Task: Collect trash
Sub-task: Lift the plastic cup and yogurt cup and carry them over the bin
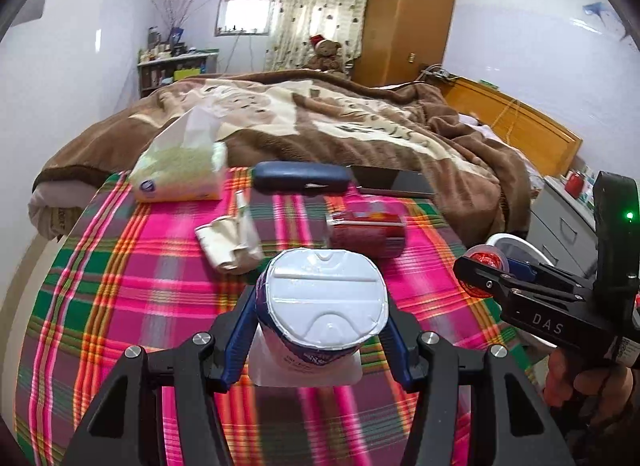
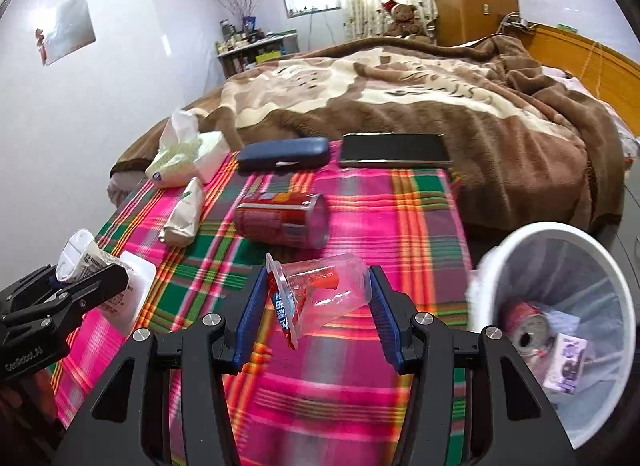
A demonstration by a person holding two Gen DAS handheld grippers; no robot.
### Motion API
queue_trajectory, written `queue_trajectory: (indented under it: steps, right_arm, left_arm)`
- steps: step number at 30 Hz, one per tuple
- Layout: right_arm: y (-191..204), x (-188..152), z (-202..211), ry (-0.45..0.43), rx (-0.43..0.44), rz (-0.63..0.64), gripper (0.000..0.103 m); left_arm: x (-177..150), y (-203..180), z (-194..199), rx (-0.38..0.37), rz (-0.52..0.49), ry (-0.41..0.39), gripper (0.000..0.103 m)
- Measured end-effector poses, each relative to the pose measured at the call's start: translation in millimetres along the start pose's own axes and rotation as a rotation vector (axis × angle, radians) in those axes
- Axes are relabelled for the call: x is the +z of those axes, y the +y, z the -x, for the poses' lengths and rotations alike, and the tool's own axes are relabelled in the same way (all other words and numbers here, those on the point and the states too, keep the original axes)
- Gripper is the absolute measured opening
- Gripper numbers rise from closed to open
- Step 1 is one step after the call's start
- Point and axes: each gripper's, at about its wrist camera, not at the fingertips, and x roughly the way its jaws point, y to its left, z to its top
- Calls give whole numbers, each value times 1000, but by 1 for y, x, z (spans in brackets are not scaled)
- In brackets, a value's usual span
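Note:
My left gripper (image 1: 320,318) is shut on a purple yogurt cup (image 1: 324,302) with a white foil lid, held above the pink plaid sheet (image 1: 120,286). In the right wrist view the same cup (image 2: 80,258) shows at the left edge. My right gripper (image 2: 318,286) is shut on a clear plastic cup (image 2: 328,290) lying sideways with a peeled red lid. A white trash bin (image 2: 552,227) stands at the bed's right side, holding a crushed can and a small carton. A red can (image 2: 284,221) and a crumpled paper wrapper (image 2: 184,217) lie on the sheet.
Farther back on the sheet are a tissue pack (image 2: 180,157), a blue glasses case (image 2: 284,155) and a black phone (image 2: 396,149). A brown blanket (image 2: 440,97) covers the rest of the bed. A grey drawer unit (image 1: 568,221) stands beyond the bin.

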Motion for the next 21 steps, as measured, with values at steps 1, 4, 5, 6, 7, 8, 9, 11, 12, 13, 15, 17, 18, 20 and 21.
queue_trajectory:
  steps: [1,4,5,6,7,8,9,11,12,13,15,17,18,20,21]
  right_arm:
    - [-5,0,4,-6,-7,-6,52]
    - [-18,0,13,-20,-25,-19,52]
    - [-23,-1,16,-24,-31,-22,52]
    - [-27,-2,19,-28,-36,-26,52]
    - [-31,-2,21,-31,-41,-31,52]
    - [-36,-2,24,-34,-48,-36,52]
    - [-41,-3,27,-38,-57,-40,52]
    - [-51,-4,34,-46,-68,-51,52]
    - [-56,-5,36,-49,-73,-59,52]
    - [-61,-5,39,-51,-82,-65,52]
    - [-71,-7,43,-55,-94,-78,52]
    - [-83,-8,49,-58,-108,-91,52]
    - [-89,-9,52,-63,-119,-99,52]
    - [-99,-10,56,-63,-133,-117,52]
    - [-105,-10,58,-65,-137,-124,52]
  left_arm:
    - [1,-7,0,-7,-8,-2,57]
    - [3,-24,0,-27,-29,-4,57]
    - [4,-30,1,-33,-33,-6,57]
    - [5,-37,1,-41,-40,-10,57]
    - [5,-42,1,-47,-43,-11,57]
    - [6,-49,0,-57,-48,-13,57]
    - [7,-55,0,-64,-54,-14,57]
    - [8,-66,-2,-75,-68,-11,57]
    - [8,-72,-3,-82,-75,-11,57]
    - [8,-81,-5,-92,-86,-10,57]
    - [9,-94,-7,-106,-99,-6,57]
    - [10,-108,-9,-121,-115,-3,57]
    - [10,-115,-10,-132,-123,-1,57]
    - [11,-128,-13,-156,-136,5,57]
    - [11,-134,-14,-165,-140,7,57]
